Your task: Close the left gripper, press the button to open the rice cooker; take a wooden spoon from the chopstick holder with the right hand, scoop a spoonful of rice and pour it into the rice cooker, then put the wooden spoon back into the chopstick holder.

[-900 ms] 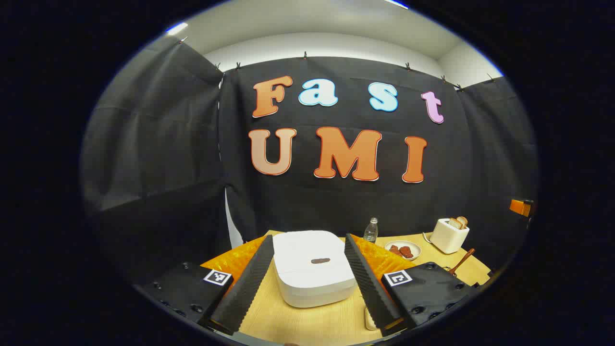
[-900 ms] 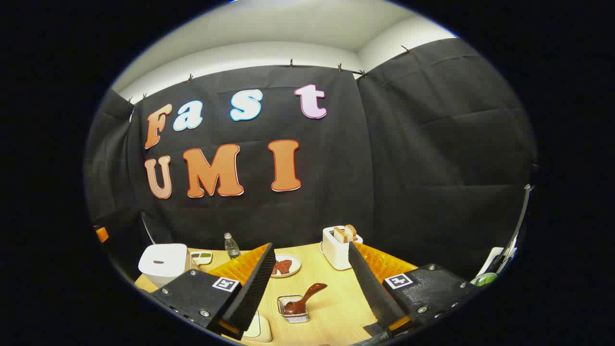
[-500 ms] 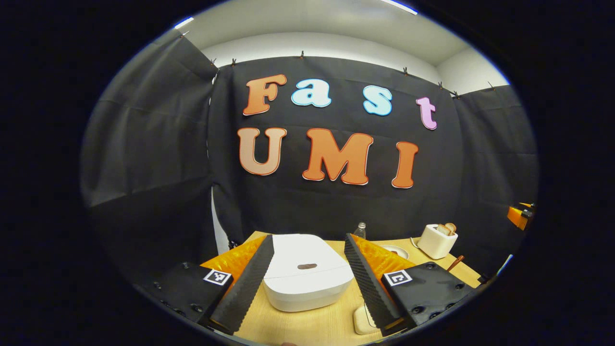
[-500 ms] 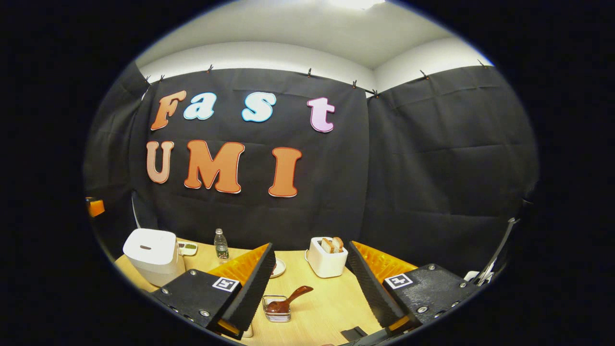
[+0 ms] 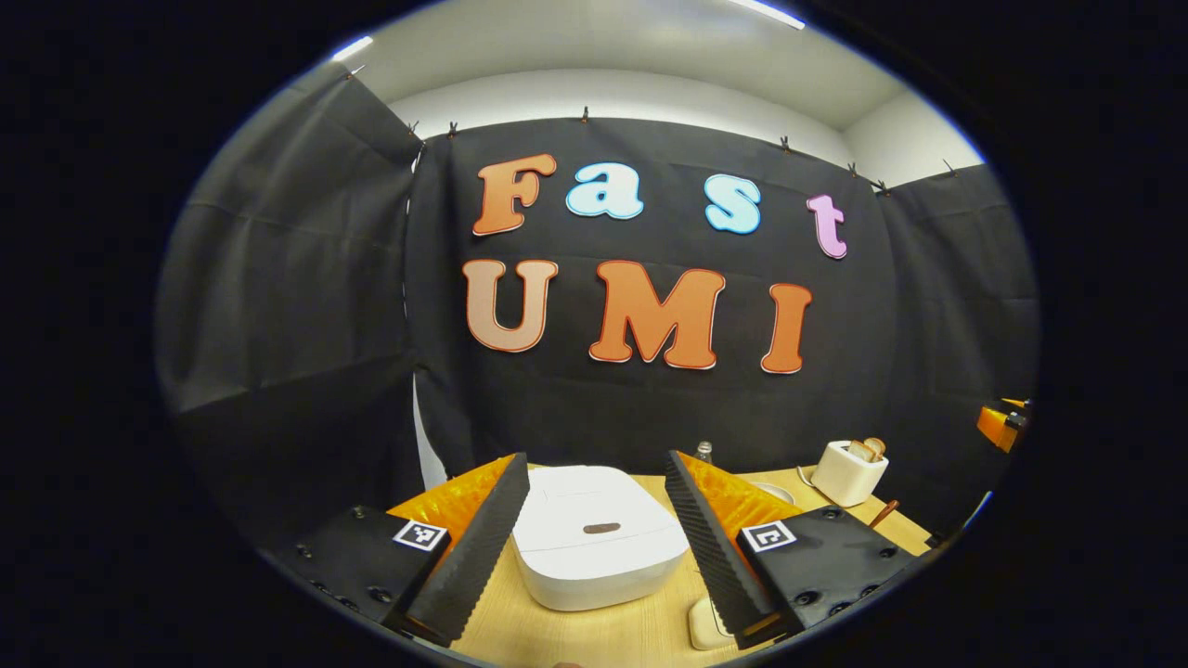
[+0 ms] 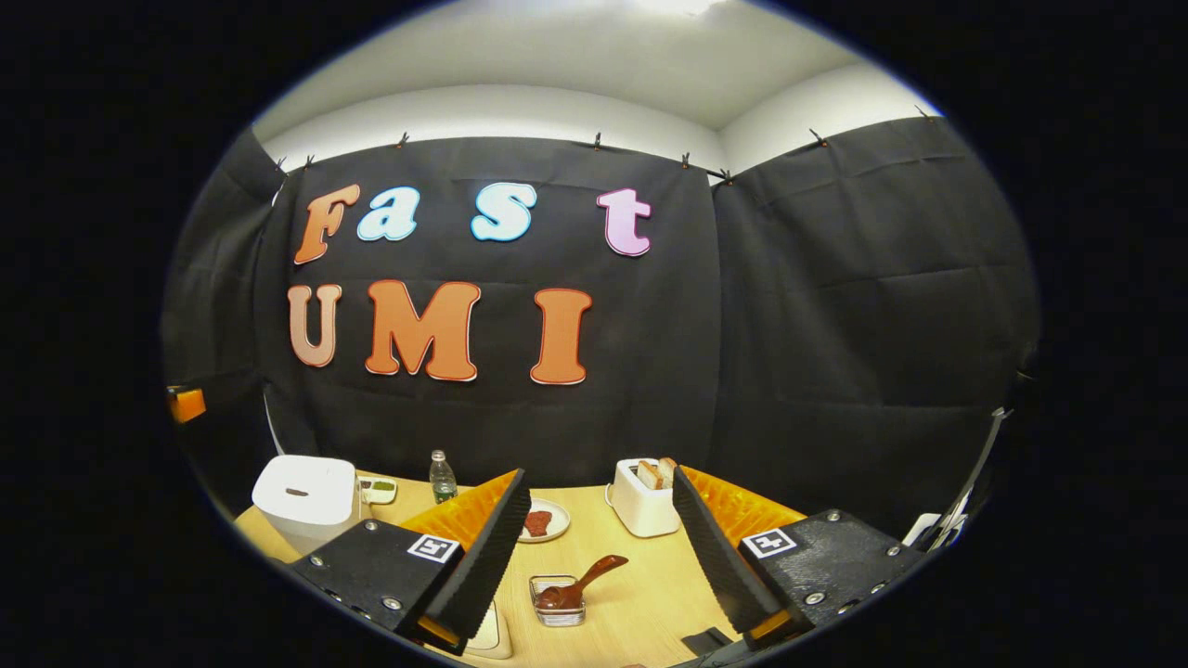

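cooker: white rice cooker (image 5: 599, 547), lid down, sits on the counter (image 5: 594, 635) framed between the left gripper's fingers; also seen far left in the right gripper view (image 6: 306, 501)
cooker look: rounded box, smooth matte top, no steam or contents visible since the lid is shut
button: small dark oval (image 5: 601, 528) at mid-lid, likely the release; untouched
step: first one, judged; lid not yet opened, nothing pressed
left gripper: (image 5: 594, 543) jaws wide apart, holding nothing, hanging above and in front of the cooker, not touching it
next move: jaws must come together first, then the tip goes down onto the oval button; needs centring, since the button is small against the lid
spoon: wooden spoon (image 6: 580, 583) bowl-down in the holder, handle tilted up to the right
holder: low clear-walled chopstick holder (image 6: 557, 603) on the counter, between the right gripper's fingers, well apart from the cooker
right gripper: (image 6: 599, 566) jaws spread, empty, hovering short of the spoon
rice: a pale dish (image 6: 487, 631) sits near the holder, half hidden by a finger; cannot tell what it holds
other: toaster (image 6: 648, 496) with bread, plate (image 6: 543, 521), bottle (image 6: 443, 476) toward the back of the counter, clear of the work
risk: an off-centre press may slide off the smooth lid
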The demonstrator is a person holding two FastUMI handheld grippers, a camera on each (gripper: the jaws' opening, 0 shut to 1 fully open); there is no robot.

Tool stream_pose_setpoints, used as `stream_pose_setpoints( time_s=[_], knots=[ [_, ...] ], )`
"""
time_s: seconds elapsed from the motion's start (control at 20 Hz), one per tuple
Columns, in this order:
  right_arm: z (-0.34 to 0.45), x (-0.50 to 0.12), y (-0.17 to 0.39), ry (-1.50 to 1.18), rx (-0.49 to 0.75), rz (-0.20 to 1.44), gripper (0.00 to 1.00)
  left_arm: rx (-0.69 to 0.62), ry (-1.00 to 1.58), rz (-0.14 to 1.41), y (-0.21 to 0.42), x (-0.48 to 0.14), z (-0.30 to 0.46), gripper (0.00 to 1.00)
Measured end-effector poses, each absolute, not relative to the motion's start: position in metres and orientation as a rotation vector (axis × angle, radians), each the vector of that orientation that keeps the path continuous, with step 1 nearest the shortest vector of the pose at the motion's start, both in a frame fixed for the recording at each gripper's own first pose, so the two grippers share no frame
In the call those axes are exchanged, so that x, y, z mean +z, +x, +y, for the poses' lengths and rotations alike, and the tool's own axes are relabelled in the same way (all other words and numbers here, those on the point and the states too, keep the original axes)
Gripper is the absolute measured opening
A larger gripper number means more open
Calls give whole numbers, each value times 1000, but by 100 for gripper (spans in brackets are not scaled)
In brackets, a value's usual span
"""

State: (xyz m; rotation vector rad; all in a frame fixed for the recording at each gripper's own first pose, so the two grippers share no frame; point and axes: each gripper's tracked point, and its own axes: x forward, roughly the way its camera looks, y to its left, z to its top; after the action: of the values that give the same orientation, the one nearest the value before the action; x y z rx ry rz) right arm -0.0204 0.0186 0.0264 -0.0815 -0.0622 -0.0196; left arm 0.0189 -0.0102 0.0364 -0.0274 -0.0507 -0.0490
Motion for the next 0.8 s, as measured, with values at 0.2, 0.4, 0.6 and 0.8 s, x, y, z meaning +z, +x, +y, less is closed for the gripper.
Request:
stream_pose_setpoints(
  time_s=[0.2, 0.4, 0.6, 0.8],
  knots=[
    [27, 24, -15, -58, 11, -53, 100, -38, -29, -32, 16, 32, -12, 99],
    [24, 25, -12, -67, -1, -65, 95, -46, -17, -46, 16, 35, -12, 99],
    [22, 24, -7, -80, -1, -56, 95, -4, 10, -61, 20, 41, -3, 77],
    [19, 13, -3, -87, -12, -27, 95, -32, 30, -62, 25, 41, -13, 53]
  ],
)
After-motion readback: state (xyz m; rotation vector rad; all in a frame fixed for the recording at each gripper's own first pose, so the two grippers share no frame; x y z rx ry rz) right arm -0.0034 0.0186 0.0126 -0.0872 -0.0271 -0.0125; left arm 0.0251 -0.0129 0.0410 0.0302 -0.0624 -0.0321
